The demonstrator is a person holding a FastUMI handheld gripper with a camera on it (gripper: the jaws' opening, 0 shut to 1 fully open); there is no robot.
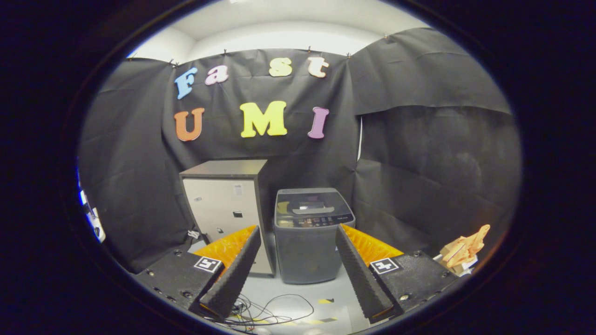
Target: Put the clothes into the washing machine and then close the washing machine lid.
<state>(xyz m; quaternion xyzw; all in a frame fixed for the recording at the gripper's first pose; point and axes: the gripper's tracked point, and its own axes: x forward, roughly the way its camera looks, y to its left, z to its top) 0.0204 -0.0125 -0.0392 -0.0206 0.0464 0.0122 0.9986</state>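
Clear air between spread jaws and washing machine.

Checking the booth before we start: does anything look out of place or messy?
Loose black cables lie tangled on the floor just ahead of the open gripper, before the grey washing machine. Nothing else stands out.
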